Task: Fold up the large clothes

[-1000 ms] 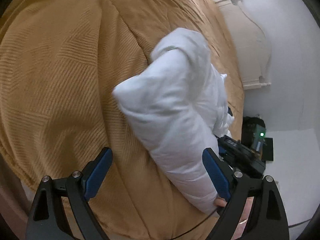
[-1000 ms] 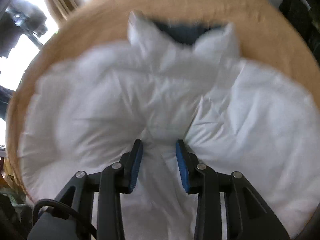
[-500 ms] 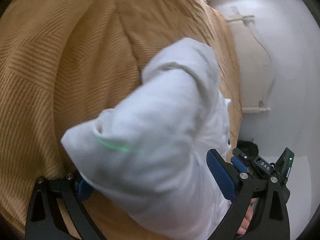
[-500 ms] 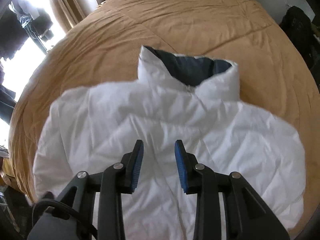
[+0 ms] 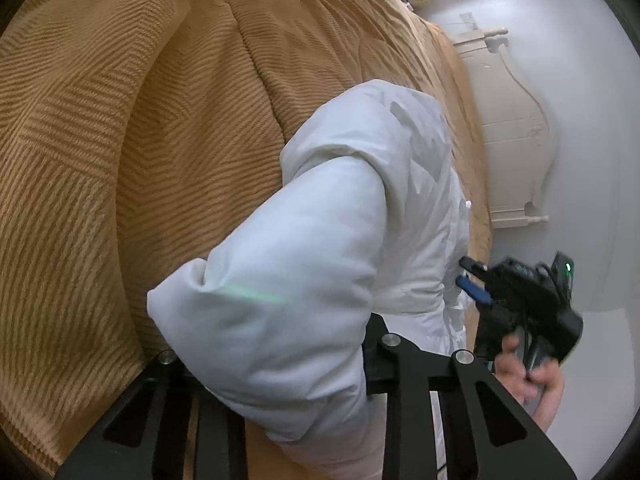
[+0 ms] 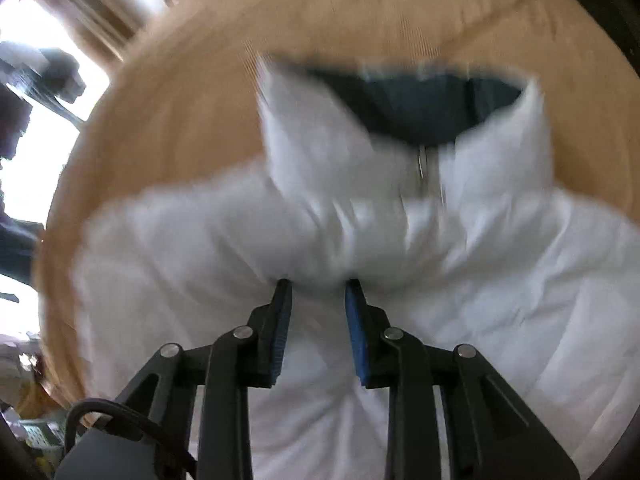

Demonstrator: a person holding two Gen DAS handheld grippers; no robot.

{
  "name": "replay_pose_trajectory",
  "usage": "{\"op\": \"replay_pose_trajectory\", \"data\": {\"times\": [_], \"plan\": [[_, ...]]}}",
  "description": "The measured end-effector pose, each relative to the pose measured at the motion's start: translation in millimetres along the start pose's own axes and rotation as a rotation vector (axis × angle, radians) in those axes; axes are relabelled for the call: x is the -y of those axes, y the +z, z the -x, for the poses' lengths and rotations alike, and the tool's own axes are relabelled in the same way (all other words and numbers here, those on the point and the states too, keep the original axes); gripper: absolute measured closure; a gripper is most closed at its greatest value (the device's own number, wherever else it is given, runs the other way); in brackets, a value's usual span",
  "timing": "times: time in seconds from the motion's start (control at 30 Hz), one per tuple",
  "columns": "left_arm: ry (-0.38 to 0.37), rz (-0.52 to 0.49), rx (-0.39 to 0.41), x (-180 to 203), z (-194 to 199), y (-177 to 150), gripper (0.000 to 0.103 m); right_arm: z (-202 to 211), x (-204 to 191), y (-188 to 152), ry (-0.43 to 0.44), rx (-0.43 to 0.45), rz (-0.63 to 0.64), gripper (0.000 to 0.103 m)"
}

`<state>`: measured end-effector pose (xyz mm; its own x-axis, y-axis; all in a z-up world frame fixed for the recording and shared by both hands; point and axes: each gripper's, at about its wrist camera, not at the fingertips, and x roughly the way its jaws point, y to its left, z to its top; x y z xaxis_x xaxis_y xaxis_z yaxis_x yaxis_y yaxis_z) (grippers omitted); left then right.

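White puffy jacket [image 6: 460,280] sprawls over the tan bedspread [image 5: 120,160], filling the lower half of the right wrist view, dark collar lining at upper centre. Left gripper [image 5: 276,368] is closing, and its jaws squeeze the sleeve [image 5: 280,280] bulging at centre frame. Right gripper [image 6: 318,300] is closing too, blue pads [image 6: 356,320] pinching a ridge of jacket front below the zip. No label or writing is readable; the right view is blurred.

Black-framed claw [image 6: 318,308] with blue pads [image 6: 354,320], silver screws, looping black cable.
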<state>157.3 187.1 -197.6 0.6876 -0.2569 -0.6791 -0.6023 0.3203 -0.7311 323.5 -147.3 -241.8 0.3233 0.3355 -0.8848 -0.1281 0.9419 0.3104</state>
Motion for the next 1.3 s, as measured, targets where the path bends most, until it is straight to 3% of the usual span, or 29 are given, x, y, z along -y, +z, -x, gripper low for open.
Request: {"op": "replay_pose_trajectory", "data": {"times": [0.07, 0.13, 0.2, 0.3, 0.37, 0.43, 0.57, 0.7, 0.8, 0.97, 1.1, 1.3], "plan": [[0.004, -0.004, -0.001, -2.0, 3.4, -1.0, 0.076, -5.9, -7.3, 13.2, -0.053, -0.004, 0.018, 0.075], [0.004, -0.025, -0.002, 2.0, 6.6, 0.9, 0.077, -41.7, -5.2, 22.4, -0.143, -0.087, 0.034, 0.075], [0.024, -0.041, -0.004, 10.3, 5.9, 5.4, 0.08, -73.9, 0.7, 22.5, -0.168, -0.166, 0.048, 0.075], [0.018, -0.055, -0.011, 11.8, 8.0, 7.0, 0.082, -48.3, -3.7, 26.6, -0.138, -0.117, 0.065, 0.075], [0.016, -0.057, -0.014, 13.6, 9.3, 8.8, 0.082, -3.4, -6.5, 15.1, -0.088, -0.022, 0.1, 0.076], [0.021, -0.072, -0.011, 17.3, 12.4, 10.0, 0.082, 46.8, -3.3, -13.9, -0.047, 0.06, 0.106, 0.076], [0.045, -0.157, 0.006, 33.4, 15.9, 6.8, 0.084, 88.7, 20.2, -90.6, 0.042, 0.096, 0.04, 0.078], [0.042, -0.185, 0.004, 44.6, 16.5, 5.6, 0.084, 71.5, 39.9, -155.1, 0.086, 0.099, 0.022, 0.081], [0.047, -0.229, -0.001, 55.5, 15.0, 3.4, 0.085, 36.1, 48.4, -175.9, 0.073, 0.181, 0.031, 0.085], [0.06, -0.335, 0.018, 81.3, 25.9, -2.8, 0.086, 18.3, 47.0, -188.8, 0.009, 0.225, 0.044, 0.086], [0.027, -0.437, -0.006, 111.0, 36.6, -5.5, 0.086, 41.1, 49.5, -181.8, 0.044, 0.268, 0.048, 0.086], [0.068, -0.748, -0.023, 175.4, 34.9, -56.4, 0.086, 8.4, 72.9, -191.5, 0.122, 0.275, -0.044, 0.092]]}}
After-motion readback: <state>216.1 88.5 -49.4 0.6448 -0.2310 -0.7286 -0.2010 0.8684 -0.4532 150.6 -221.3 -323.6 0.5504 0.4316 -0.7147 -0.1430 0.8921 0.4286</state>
